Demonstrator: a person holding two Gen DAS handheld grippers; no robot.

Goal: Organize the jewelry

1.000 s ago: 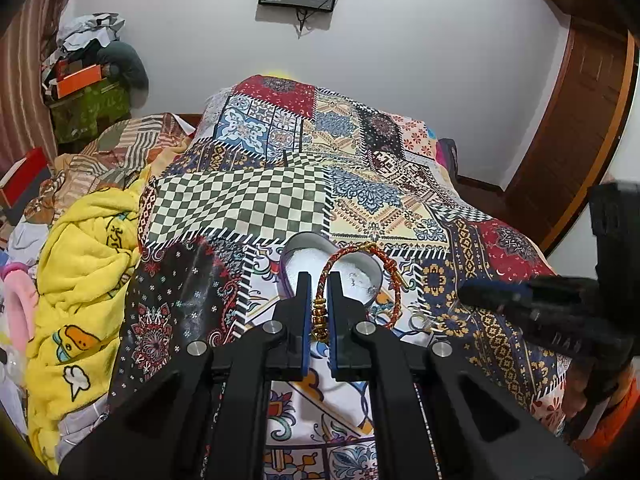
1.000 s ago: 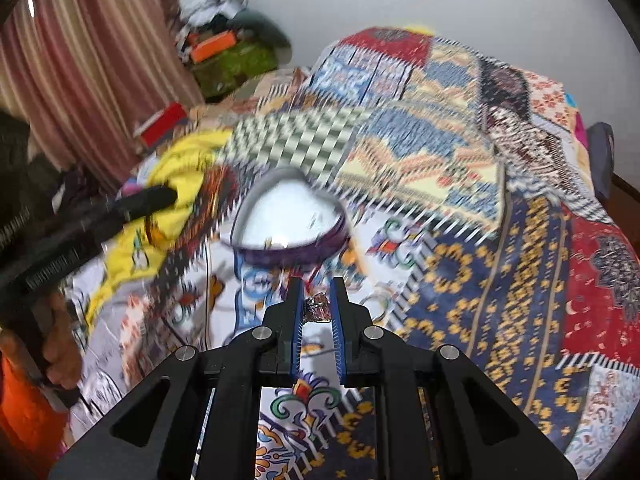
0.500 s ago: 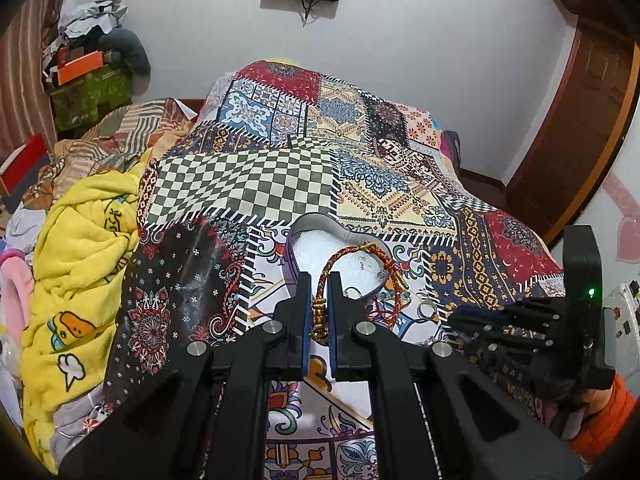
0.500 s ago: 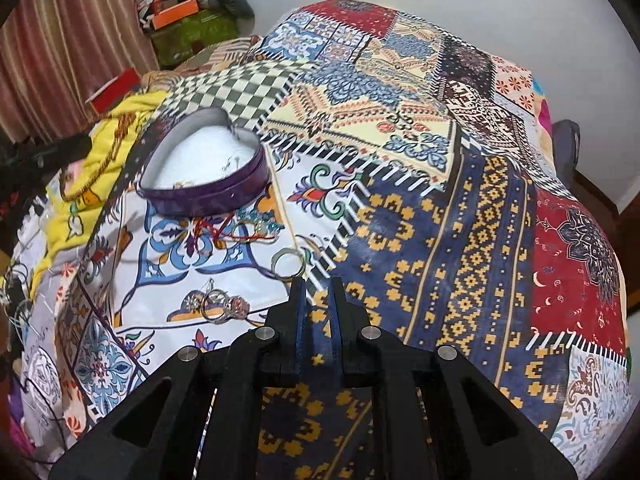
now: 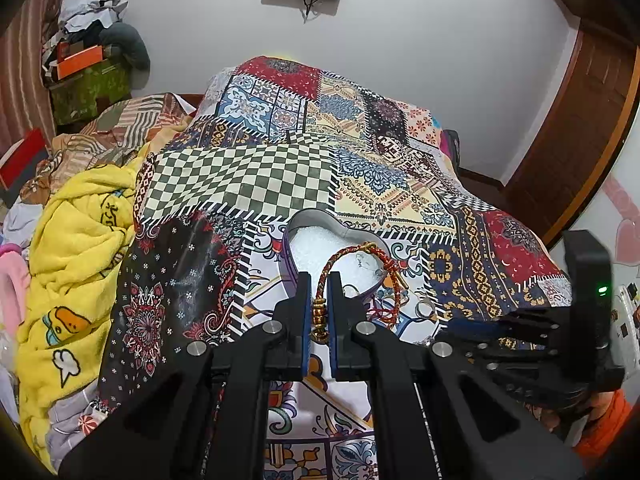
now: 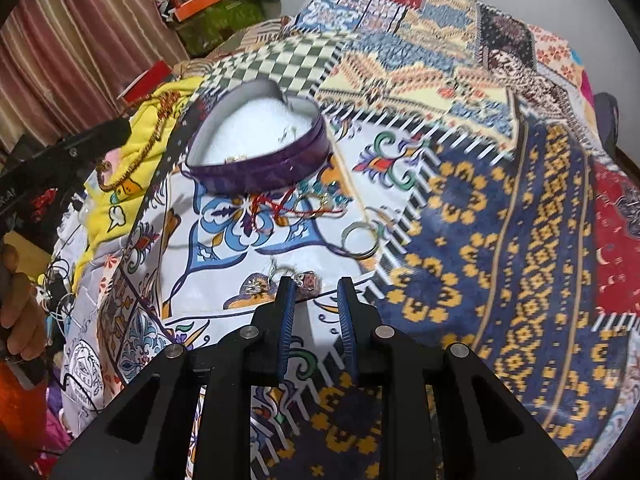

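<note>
Red-and-gold cord bracelet (image 5: 362, 276) sits pinched by its beads in your left hand-held gripper (image 5: 319, 312), loop standing clear so it can drop into the purple heart-shaped box (image 5: 340, 256) just beyond. Your right hand-held gripper (image 6: 317, 300) hangs part open, holding nothing, its tips just short of the small rings (image 6: 304, 280) on the bed's patchwork cover (image 6: 460, 184), likely lined up for them. A larger ring (image 6: 360, 240) lies farther right.

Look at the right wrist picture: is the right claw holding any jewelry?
No: the right claw is open and empty, with the small earrings lying on the bedspread just ahead of it.
</note>
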